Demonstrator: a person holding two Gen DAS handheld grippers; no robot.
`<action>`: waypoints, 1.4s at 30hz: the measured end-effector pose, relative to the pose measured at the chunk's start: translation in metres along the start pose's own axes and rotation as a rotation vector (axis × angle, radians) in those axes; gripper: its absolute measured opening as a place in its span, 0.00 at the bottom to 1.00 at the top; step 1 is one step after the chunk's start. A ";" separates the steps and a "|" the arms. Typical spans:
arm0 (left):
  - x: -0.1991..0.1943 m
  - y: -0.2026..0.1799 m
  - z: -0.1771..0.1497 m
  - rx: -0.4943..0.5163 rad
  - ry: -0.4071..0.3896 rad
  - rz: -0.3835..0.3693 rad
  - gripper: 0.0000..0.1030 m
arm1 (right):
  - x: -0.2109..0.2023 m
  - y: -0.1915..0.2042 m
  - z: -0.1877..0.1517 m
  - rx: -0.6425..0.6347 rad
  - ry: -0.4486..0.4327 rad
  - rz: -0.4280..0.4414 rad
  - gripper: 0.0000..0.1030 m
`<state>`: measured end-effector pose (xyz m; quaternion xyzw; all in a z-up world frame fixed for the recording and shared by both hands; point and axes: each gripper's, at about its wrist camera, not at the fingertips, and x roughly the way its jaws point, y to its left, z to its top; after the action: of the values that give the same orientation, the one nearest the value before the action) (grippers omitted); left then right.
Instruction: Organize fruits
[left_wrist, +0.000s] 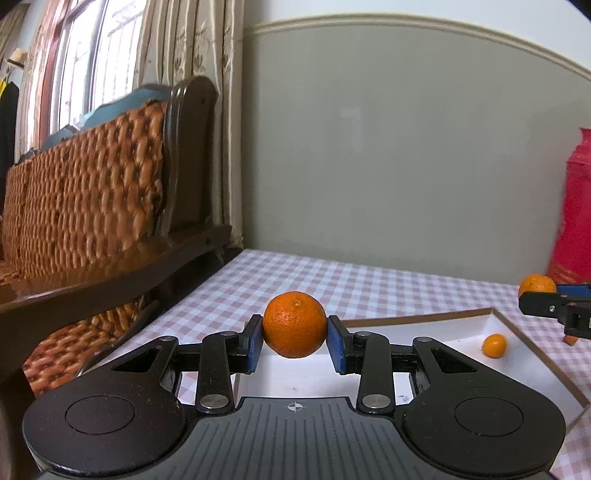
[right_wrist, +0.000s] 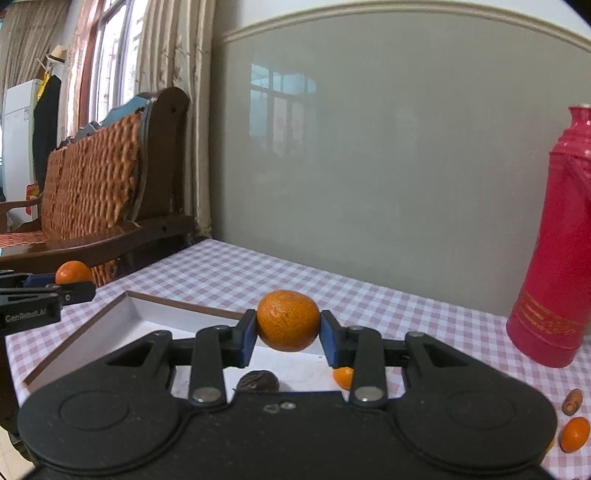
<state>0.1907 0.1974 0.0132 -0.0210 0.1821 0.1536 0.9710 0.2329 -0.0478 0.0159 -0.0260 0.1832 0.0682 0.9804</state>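
Nearest the lens in the left wrist view, the left gripper (left_wrist: 294, 341) is clamping a round orange mandarin (left_wrist: 294, 324) between its blue-padded fingers (left_wrist: 254, 343), at centre frame above a shallow white tray with a brown rim (left_wrist: 417, 319). A small orange kumquat (left_wrist: 494, 345) is lying in that tray at right. The bench (left_wrist: 332, 280), covered in pink-and-white checked cloth, is running back to a grey-green wall; a woven rattan chair with a dark wooden frame (left_wrist: 92, 192) is standing at left beside curtains.

In the right wrist view, the right gripper (right_wrist: 288, 338) is likewise pinching a slightly flattened orange tangerine (right_wrist: 288, 320) at centre frame. Only this view is showing a dark wrinkled fruit (right_wrist: 258, 382) in the tray, a tall red thermos flask (right_wrist: 557, 266) in full at right, and another small orange fruit (right_wrist: 574, 434) on the cloth at lower right.
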 end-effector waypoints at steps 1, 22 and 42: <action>0.004 0.000 0.000 -0.001 0.008 0.006 0.36 | 0.006 -0.003 0.001 0.013 0.015 0.001 0.27; 0.017 0.004 -0.005 -0.028 -0.015 0.065 1.00 | 0.041 -0.016 -0.005 0.057 0.063 -0.053 0.90; -0.011 -0.003 -0.012 0.001 -0.019 0.086 1.00 | 0.012 -0.019 -0.009 0.049 0.050 -0.044 0.94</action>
<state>0.1775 0.1898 0.0059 -0.0115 0.1739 0.1953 0.9651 0.2437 -0.0659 0.0038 -0.0076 0.2085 0.0416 0.9771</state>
